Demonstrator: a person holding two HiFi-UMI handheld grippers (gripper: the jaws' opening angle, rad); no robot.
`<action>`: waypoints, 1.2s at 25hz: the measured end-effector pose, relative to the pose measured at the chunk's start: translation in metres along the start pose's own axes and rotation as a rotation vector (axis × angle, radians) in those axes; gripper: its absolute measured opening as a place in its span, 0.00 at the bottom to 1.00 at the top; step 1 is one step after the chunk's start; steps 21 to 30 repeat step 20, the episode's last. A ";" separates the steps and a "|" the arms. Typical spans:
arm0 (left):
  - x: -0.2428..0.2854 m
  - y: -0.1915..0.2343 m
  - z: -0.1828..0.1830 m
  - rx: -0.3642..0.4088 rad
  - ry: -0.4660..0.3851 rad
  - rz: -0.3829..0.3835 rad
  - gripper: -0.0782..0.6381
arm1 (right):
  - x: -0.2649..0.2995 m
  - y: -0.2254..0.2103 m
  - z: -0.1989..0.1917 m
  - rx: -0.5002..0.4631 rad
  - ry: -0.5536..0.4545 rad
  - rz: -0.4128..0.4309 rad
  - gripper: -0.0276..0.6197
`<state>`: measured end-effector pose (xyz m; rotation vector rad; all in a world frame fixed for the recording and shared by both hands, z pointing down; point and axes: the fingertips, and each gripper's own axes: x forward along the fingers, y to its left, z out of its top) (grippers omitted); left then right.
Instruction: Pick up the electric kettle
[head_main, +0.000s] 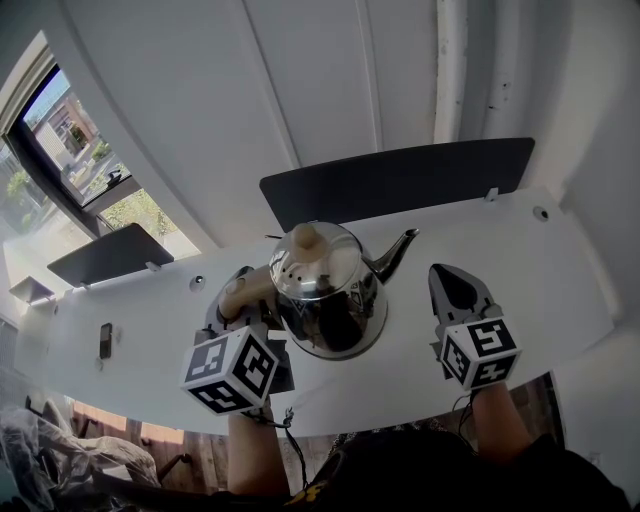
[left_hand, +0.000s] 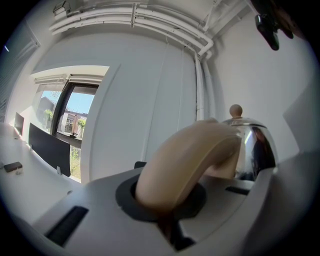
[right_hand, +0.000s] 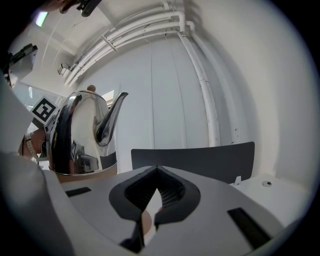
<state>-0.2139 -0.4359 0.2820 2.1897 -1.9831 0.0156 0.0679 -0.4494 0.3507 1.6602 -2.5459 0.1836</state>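
Note:
The electric kettle (head_main: 325, 290) is polished steel with a beige knob and a dark spout pointing right, and it is over the white table (head_main: 540, 270). My left gripper (head_main: 240, 300) is shut on its curved beige handle (head_main: 245, 288). In the left gripper view the handle (left_hand: 190, 160) fills the jaws of the left gripper (left_hand: 170, 200), with the kettle's body (left_hand: 252, 145) behind it. My right gripper (head_main: 455, 285) sits to the right of the kettle, shut and empty. From the right gripper (right_hand: 156, 192) the kettle (right_hand: 80, 135) shows at the left. I cannot tell whether its base touches the table.
Two black panels (head_main: 400, 180) (head_main: 110, 255) stand along the table's far edge against the white wall. A small dark object (head_main: 105, 340) lies on the table at the left. A window (head_main: 70, 140) is at the far left, and pipes (head_main: 450, 70) run up the wall.

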 end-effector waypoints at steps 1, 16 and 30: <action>0.000 0.000 0.000 0.000 -0.004 0.000 0.11 | 0.000 0.000 0.000 -0.001 -0.003 0.001 0.05; 0.000 -0.001 0.006 -0.003 -0.024 -0.007 0.11 | 0.005 0.000 0.002 -0.013 -0.008 0.012 0.05; 0.001 -0.002 0.005 -0.004 -0.022 -0.006 0.11 | 0.004 -0.001 0.000 -0.015 -0.004 0.016 0.05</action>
